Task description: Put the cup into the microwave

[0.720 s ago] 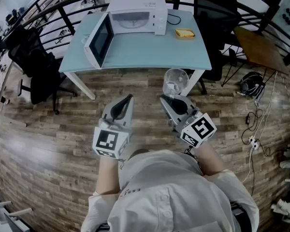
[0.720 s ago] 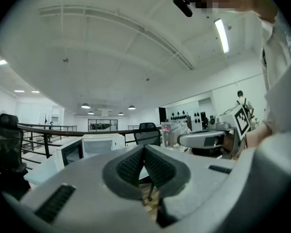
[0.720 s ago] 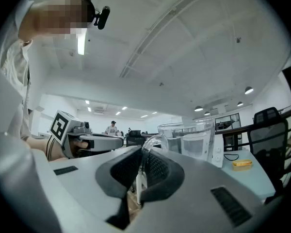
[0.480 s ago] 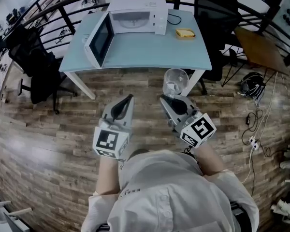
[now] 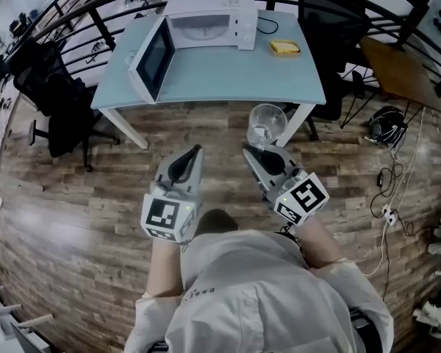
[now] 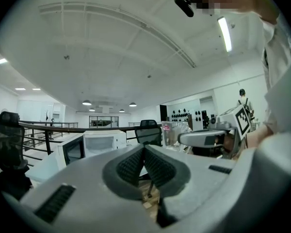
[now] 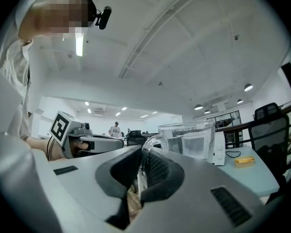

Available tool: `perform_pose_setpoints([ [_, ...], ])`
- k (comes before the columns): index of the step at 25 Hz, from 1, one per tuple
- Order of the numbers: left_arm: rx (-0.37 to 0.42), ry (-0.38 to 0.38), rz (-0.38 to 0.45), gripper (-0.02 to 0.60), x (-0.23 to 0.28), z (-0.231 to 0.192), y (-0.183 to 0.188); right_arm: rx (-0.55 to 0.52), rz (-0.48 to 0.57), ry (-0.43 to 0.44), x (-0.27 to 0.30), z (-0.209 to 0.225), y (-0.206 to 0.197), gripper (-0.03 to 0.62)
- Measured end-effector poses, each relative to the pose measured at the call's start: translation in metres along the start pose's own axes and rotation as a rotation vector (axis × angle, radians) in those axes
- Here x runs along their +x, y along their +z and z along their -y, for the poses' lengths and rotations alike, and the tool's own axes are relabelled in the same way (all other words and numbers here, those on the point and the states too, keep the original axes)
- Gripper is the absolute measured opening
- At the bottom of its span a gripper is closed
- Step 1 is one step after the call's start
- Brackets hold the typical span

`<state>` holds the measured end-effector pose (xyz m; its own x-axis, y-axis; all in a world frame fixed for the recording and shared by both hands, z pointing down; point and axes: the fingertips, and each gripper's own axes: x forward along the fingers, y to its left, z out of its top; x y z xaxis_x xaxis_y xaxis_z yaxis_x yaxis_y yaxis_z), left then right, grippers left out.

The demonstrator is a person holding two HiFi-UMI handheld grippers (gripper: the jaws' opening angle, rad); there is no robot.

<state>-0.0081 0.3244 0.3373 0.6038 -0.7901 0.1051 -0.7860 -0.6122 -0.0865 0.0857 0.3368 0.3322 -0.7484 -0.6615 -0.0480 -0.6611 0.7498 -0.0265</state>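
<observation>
A clear glass cup point(image 5: 267, 123) is held above the wood floor point(image 5: 88, 197) at centre frame, its handle point(image 7: 148, 147) clenched in the right hand-held gripper point(image 5: 256, 151), just below the front edge of the pale blue surface point(image 5: 235, 76). At upper centre stands the white microwave point(image 5: 206, 17), its door point(image 5: 153, 59) swung open to the left. The left hand-held gripper point(image 5: 194, 153), lower left of the cup, is clamped closed on nothing.
</observation>
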Motion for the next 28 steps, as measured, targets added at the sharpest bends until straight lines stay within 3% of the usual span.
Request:
perform_pose_setpoints([
  [6, -0.015, -0.015, -0.029, 0.002, 0.014, -0.009, -0.013, 0.022, -0.027, -0.018, 0.014, 0.017, -0.013, 0.018],
  [13, -0.037, -0.035, -0.039, 0.002, 0.066, -0.056, -0.024, 0.028, -0.048, -0.021, 0.068, 0.062, -0.023, 0.018],
  [22, -0.056, -0.079, -0.036, 0.002, 0.169, -0.167, -0.016, 0.045, -0.085, -0.052, 0.185, 0.154, -0.027, 0.018],
  [28, -0.024, -0.131, -0.039, 0.002, 0.237, -0.248, -0.010, 0.073, -0.115, -0.083, 0.272, 0.214, -0.035, 0.018],
])
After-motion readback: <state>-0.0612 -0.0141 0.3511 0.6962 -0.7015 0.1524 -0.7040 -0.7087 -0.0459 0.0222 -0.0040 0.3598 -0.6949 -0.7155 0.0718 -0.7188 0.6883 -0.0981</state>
